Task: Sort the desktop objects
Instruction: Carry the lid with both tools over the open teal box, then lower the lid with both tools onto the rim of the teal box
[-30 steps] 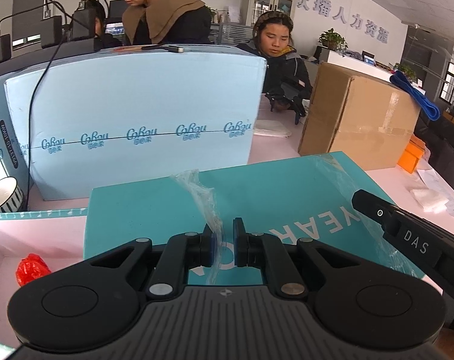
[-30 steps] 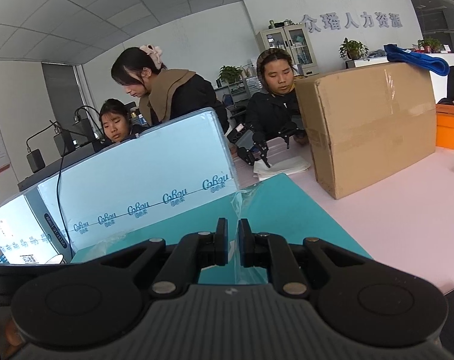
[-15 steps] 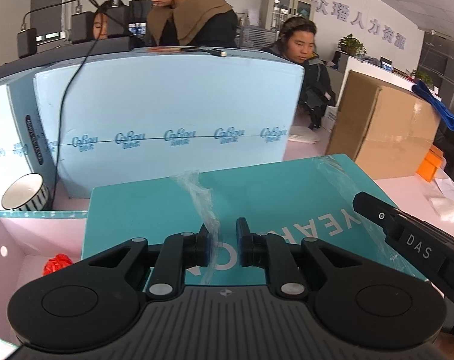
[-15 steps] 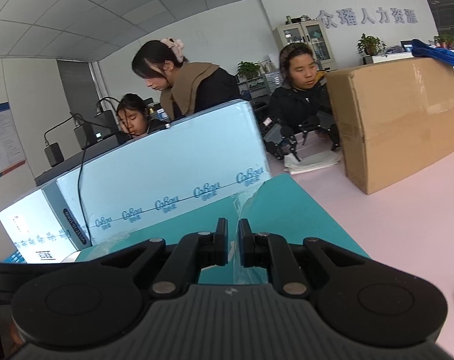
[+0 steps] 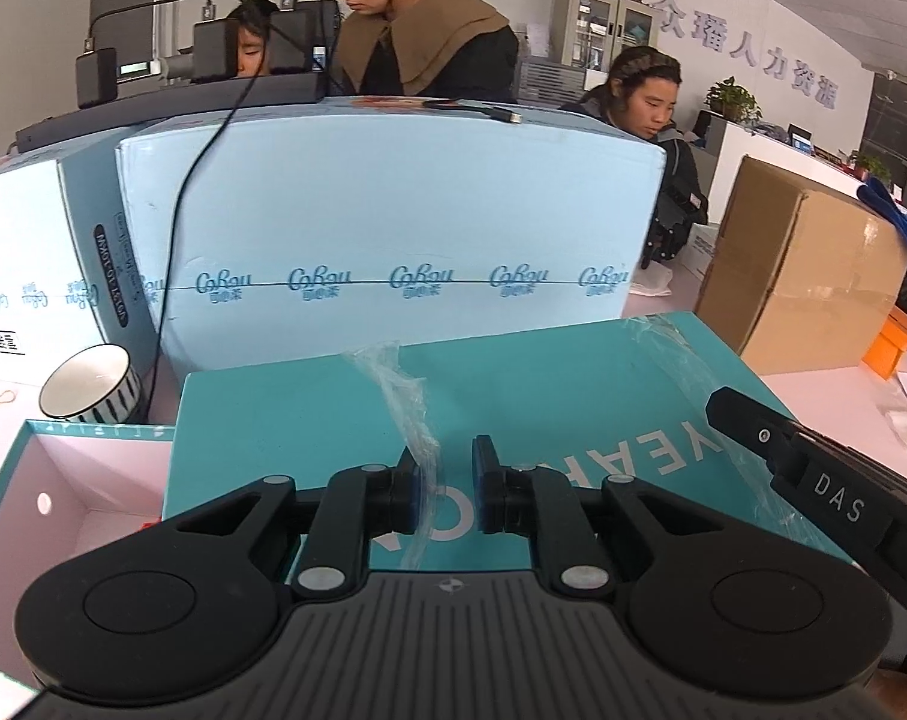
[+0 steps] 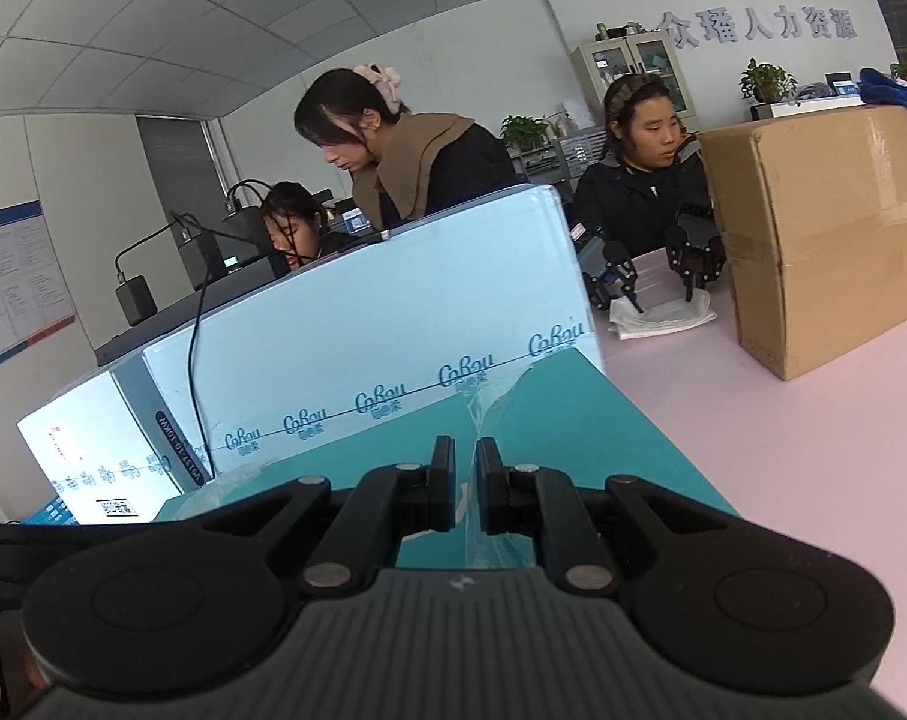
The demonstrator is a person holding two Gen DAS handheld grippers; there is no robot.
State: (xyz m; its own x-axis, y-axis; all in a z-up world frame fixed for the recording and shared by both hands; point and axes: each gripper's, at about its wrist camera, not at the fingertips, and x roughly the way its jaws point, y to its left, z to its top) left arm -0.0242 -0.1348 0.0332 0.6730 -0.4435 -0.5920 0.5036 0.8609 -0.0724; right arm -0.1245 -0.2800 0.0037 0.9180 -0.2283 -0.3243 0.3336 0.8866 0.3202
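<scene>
I am working over a pale pink tabletop [image 6: 813, 468] in an office with a white tiled ceiling and grey lettering on the far wall.

Lower centre of both views, a flat teal cardboard box lid [image 5: 513, 396] with white lettering and loose clear plastic film [image 5: 411, 414] lies just ahead of my tools. My left tool [image 5: 447, 483] has its fingers apart by a narrow gap; a strand of film runs up through that gap, but I cannot tell whether the pads actually pinch it. My right tool [image 6: 465, 483] shows a slimmer gap, almost closed, with film bunched just below the fingers, and again I cannot tell if it has hold of anything.

I count two pale blue printed cartons [image 5: 393, 228] standing behind the lid, one brown cardboard shipping box [image 6: 825, 228] at right, one white striped ceramic cup [image 5: 87, 384] at left, and one open teal box with a pink interior [image 5: 75, 480] at lower left, partly hidden by my left tool.

Three people sit or stand behind the cartons; one is mostly hidden. A small red item inside the open box is nearly covered, so I cannot make it out.
</scene>
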